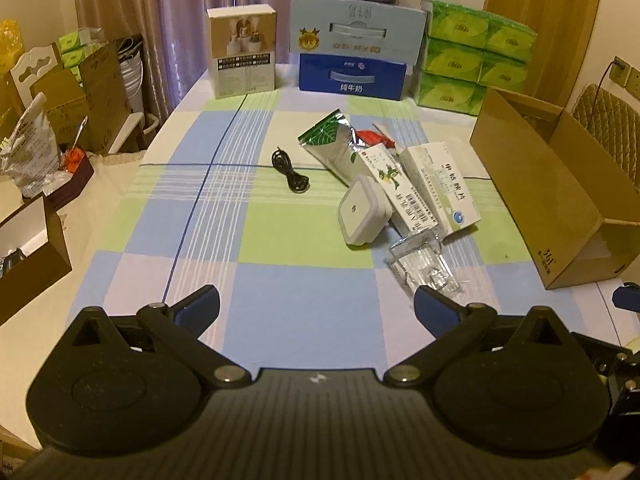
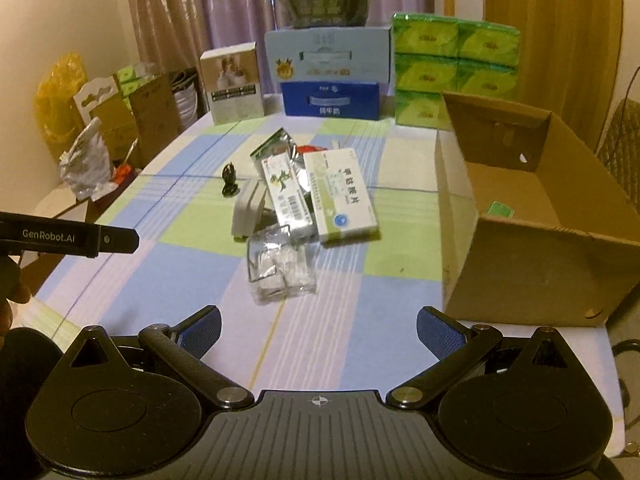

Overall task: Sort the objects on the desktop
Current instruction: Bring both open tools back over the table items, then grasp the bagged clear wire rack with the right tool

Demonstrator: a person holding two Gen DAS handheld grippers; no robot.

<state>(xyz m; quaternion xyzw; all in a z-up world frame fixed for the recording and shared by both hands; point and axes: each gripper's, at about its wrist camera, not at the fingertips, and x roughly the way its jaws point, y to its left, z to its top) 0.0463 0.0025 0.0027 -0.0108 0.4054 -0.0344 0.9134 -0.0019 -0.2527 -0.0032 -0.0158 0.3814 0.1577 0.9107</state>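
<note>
A home room — curtains (image 1: 172, 20), checked tablecloth (image 1: 280, 240), stacked tissue packs (image 1: 476, 60).

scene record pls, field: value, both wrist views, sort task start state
surface: checked tablecloth
pile: foil pouch, two medicine boxes, white square device, clear plastic packet, touching or overlapping
apart from pile: black coiled cable, left of it
bin: open cardboard box, right of pile, small green item inside
backdrop: milk cartons, green tissue packs
left gripper: open, nothing held
right gripper: open, nothing held
</note>
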